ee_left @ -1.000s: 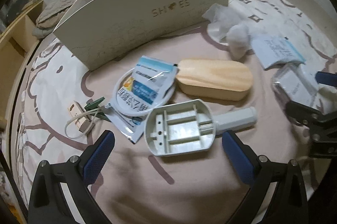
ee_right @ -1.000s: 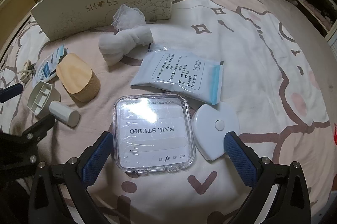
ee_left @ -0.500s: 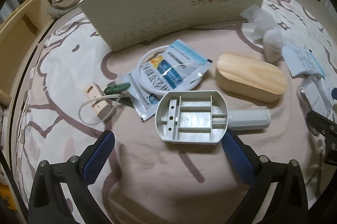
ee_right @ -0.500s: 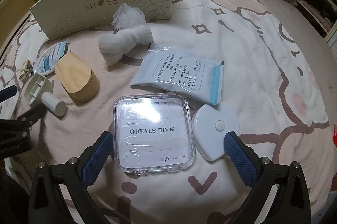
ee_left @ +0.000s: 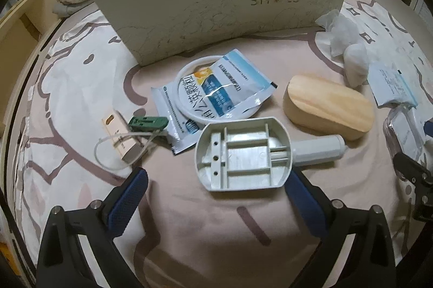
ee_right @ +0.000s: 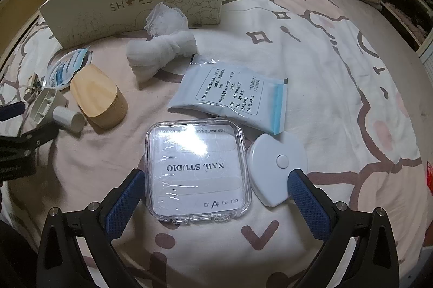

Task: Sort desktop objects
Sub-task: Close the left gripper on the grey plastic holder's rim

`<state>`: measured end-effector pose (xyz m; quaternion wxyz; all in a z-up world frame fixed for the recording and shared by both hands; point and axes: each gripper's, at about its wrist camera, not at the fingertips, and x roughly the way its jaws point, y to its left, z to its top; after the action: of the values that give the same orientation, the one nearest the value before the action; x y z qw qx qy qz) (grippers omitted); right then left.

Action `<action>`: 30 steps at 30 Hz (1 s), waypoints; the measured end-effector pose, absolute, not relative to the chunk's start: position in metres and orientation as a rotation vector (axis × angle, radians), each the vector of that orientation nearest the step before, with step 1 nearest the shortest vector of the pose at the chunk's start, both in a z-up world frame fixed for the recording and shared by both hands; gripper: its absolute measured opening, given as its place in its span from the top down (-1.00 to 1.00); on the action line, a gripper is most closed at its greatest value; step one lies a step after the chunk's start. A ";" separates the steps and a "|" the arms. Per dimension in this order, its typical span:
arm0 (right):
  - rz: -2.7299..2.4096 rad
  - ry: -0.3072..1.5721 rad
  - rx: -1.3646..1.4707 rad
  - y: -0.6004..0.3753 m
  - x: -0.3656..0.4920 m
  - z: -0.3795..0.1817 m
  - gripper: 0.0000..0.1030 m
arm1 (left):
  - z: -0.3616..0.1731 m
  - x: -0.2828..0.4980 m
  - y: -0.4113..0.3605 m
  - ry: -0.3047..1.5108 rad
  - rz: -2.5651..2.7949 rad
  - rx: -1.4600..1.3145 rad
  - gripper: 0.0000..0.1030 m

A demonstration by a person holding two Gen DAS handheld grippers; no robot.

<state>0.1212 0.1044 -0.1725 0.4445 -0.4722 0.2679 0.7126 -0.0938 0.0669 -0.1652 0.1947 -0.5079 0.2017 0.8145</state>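
Note:
My left gripper (ee_left: 215,179) hovers over a grey plastic handled tray (ee_left: 240,158) on the bedspread. Its jaws are closing, the tray's near end lies between the blue pads (ee_left: 127,196), and neither pad presses on it. Behind the tray lie a blue sachet (ee_left: 216,88) on a white ring (ee_left: 186,71), a wooden oval block (ee_left: 327,104), a green clip (ee_left: 147,123) and a small beige box (ee_left: 119,136). My right gripper (ee_right: 215,177) stands open around a clear NAIL STUDIO case (ee_right: 197,169) and a white lamp (ee_right: 278,163).
An open cream shoe box (ee_left: 216,4) stands upright at the back. A white gauze bundle (ee_right: 162,50) and a pale pouch (ee_right: 232,96) lie behind the case. A wooden bed frame (ee_left: 24,25) runs along the left. Pillows sit behind the box.
My left gripper has shifted left, so the tray and sachet sit more centred in its view, and its pads stand slightly closer together. The right gripper has not moved.

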 end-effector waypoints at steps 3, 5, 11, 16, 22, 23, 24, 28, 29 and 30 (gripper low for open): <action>1.764 0.664 -1.171 0.105 0.121 -0.172 -1.00 | -0.166 -0.096 0.066 0.518 2.253 -1.428 -0.66; 1.764 0.664 -1.170 0.105 0.121 -0.172 -1.00 | -0.165 -0.095 0.065 0.475 2.236 -1.432 -0.43; 1.764 0.667 -1.168 0.105 0.121 -0.172 -1.00 | -0.161 -0.092 0.066 0.438 2.223 -1.424 -0.11; 1.761 0.669 -1.167 0.104 0.119 -0.171 -1.00 | -0.160 -0.093 0.062 0.424 2.227 -1.417 -0.08; 1.759 0.673 -1.165 0.103 0.119 -0.171 -1.00 | -0.160 -0.088 0.059 0.405 2.234 -1.431 0.03; 1.759 0.674 -1.165 0.103 0.119 -0.171 -1.00 | -0.160 -0.087 0.058 0.401 2.237 -1.437 0.15; 1.758 0.675 -1.164 0.103 0.119 -0.171 -1.00 | -0.160 -0.086 0.058 0.403 2.237 -1.441 0.21; 1.758 0.676 -1.164 0.105 0.119 -0.172 -1.00 | -0.159 -0.080 0.056 0.422 2.246 -1.440 0.23; 1.758 0.677 -1.163 0.104 0.119 -0.172 -1.00 | -0.159 -0.079 0.055 0.421 2.248 -1.442 0.23; 1.758 0.677 -1.163 0.104 0.119 -0.172 -1.00 | -0.158 -0.077 0.054 0.416 2.250 -1.445 0.23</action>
<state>0.1193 0.1044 -0.1717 0.4474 -0.4699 0.2736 0.7101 -0.0773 0.0538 -0.1579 0.2162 -0.5213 0.1502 0.8118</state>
